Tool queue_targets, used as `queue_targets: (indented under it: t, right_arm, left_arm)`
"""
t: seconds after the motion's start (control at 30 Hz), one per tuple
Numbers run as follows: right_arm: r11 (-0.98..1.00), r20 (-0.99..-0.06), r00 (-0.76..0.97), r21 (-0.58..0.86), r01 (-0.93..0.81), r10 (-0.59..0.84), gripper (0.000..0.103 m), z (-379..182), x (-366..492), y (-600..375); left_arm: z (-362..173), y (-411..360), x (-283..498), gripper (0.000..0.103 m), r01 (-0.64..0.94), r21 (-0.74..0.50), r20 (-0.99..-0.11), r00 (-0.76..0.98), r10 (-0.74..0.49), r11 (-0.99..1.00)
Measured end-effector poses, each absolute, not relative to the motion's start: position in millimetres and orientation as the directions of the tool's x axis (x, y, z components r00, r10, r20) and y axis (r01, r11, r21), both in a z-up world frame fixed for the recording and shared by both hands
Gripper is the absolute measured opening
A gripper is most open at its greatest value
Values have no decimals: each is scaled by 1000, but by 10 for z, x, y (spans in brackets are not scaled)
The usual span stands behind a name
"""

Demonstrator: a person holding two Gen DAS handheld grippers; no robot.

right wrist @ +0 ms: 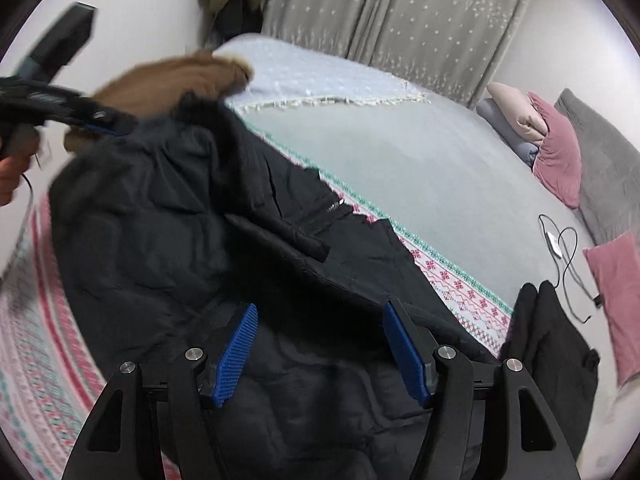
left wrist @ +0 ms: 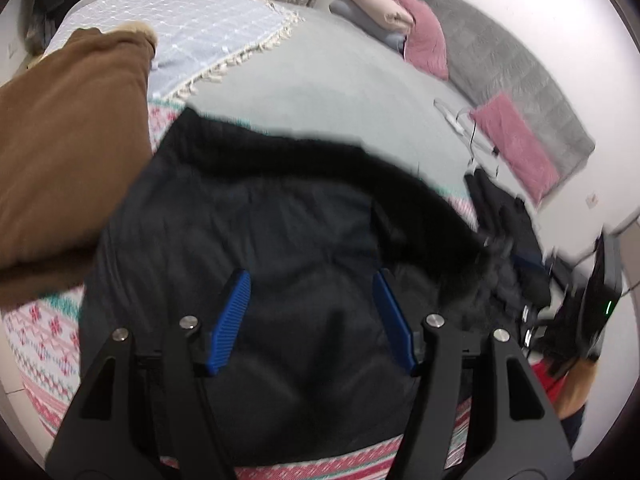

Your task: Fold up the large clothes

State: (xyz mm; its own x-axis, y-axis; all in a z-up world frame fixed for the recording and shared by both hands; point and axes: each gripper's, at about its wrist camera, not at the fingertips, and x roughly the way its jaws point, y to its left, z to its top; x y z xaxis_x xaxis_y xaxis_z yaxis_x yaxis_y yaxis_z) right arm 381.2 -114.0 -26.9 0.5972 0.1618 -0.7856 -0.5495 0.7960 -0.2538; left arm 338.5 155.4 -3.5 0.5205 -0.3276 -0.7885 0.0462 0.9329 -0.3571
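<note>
A large black padded jacket [left wrist: 280, 220] lies spread on the bed, its dark fur-trimmed collar toward the far side. My left gripper [left wrist: 310, 280] hovers over its middle, open, blue pads wide apart with only fabric beneath them. In the right wrist view the same jacket [right wrist: 160, 240] fills the lower left, a zipper showing near its centre. My right gripper [right wrist: 320, 308] is open above the jacket's near edge, with nothing pinched. The left gripper [right wrist: 108, 126] shows blurred at the upper left by the jacket's collar, a hand behind it.
A brown garment [left wrist: 68, 140] lies at the left next to the jacket. Another black garment [right wrist: 552, 340] sits at the right. The bed carries a patterned spread [right wrist: 460, 280], a fringed pale blue throw [left wrist: 200, 28], pink pillows [left wrist: 516, 144], folded clothes [left wrist: 372, 4] and a cable [right wrist: 564, 248].
</note>
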Motion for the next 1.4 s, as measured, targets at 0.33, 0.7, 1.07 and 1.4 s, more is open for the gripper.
queue_targets:
  t: [0.33,0.7,1.07,1.4]
  right_arm:
    - [731,-747,660,-405,-548,80,65,-420,4045,-928]
    - [748,-755,655,-421,-514,25,13,-305,4669,-923]
    - [792,-810,584,-392,-467,-56,13,-1011,5429,-797]
    - [853,-856,516,-295,-431,-35,30,-1391,5546,-878]
  left_arm:
    - [-124,1439,3320,64,86,-259,-803,534,-264,962]
    - [-150,1426,3409,64,65,-256,-808,533,-250,965]
    - [-328,1571,3511,65,-16,-201,-826,541,-160,979]
    - [-462,1561,3580,65,-32,-108,-848,524,-76,994]
